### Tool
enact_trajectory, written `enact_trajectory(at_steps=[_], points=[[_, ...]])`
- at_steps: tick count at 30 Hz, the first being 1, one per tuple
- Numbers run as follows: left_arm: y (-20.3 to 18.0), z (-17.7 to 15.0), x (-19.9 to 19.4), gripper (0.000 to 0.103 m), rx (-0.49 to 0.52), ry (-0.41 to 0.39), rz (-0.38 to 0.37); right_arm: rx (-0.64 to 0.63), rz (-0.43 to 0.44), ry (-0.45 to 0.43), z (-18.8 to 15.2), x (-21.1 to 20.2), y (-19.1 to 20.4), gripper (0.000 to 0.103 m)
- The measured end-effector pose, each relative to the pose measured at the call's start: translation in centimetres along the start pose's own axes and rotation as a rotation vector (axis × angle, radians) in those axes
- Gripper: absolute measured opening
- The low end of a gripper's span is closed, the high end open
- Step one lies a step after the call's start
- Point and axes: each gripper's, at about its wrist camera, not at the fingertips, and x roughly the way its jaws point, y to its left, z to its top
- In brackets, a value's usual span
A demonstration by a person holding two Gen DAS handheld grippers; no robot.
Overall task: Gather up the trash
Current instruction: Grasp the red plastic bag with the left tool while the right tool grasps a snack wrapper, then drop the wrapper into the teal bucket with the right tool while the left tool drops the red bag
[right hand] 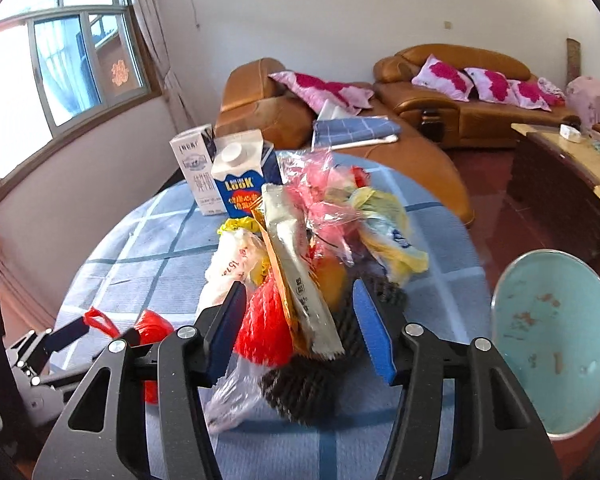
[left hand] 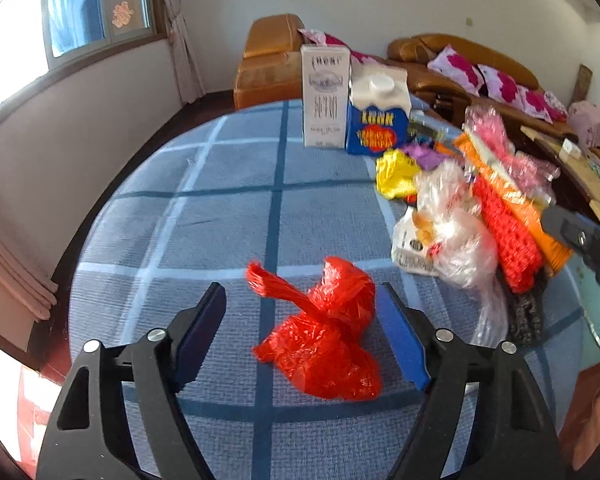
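While crinkly red plastic bag (left hand: 324, 332) sits btwn wide-spread left hand-held gripper (left hand: 300, 308), right hand-held gripper (right hand: 298, 300) gapes around wrappers (right hand: 300, 264).

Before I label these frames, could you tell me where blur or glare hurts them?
Left wrist view: the window blows out white, the wrapper pile smears, the red plastic bag is fairly sharp. Right wrist view: window glare too, and the pile blurs.

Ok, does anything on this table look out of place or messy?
Yes. Loose wrappers and plastic bags lie heaped on the checked tablecloth instead of in the light blue bin, and a red plastic bag sits alone, apart from the heap.
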Motion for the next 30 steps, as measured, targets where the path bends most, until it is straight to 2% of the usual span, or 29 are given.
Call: enact_trajectory(at_steps=[3, 5, 6, 9, 14, 19, 25, 30], points=[[-0.1, -0.4, 0.8, 0.064, 0.009, 0.024, -0.017, 0.021, 0.020, 0.047, -0.3, 1.0, -0.3, 0.043], [-0.1, -0.5, 1.1, 0.045, 0.008, 0.033, -0.037, 0.033, 0.033, 0.077, -0.5, 1.6, -0.6, 0.037], [-0.1, -0.5, 1.2, 0.042, 0.007, 0.039, -0.050, 0.037, 0.042, 0.086, -0.6, 1.8, -0.7, 0.028], [0.1, -0.7, 0.9, 0.032, -0.001, 0.023, -0.064, 0.041, 0.067, 0.095, -0.9, 1.7, -0.8, 0.020], [0.2, -0.4, -0.9, 0.029, -0.005, -0.039, -0.038, -0.011, 0.090, 0.033, -0.8, -0.6, 0.4, 0.018], [0.6, 0.4, -4.1, 0.029, -0.066, -0.133, -0.035, -0.040, 0.092, -0.071, -0.8, -5.0, 0.8, 0.017], [-2.2, 0.3, -7.3, 0.029, -0.062, -0.210, -0.099, -0.037, -0.057, -0.176, -2.5, -9.5, -2.4, 0.018], [-7.0, 0.2, -7.9, 0.029, 0.022, -0.204, -0.160, 0.043, -0.156, -0.160, -3.9, -10.9, -7.2, 0.018]])
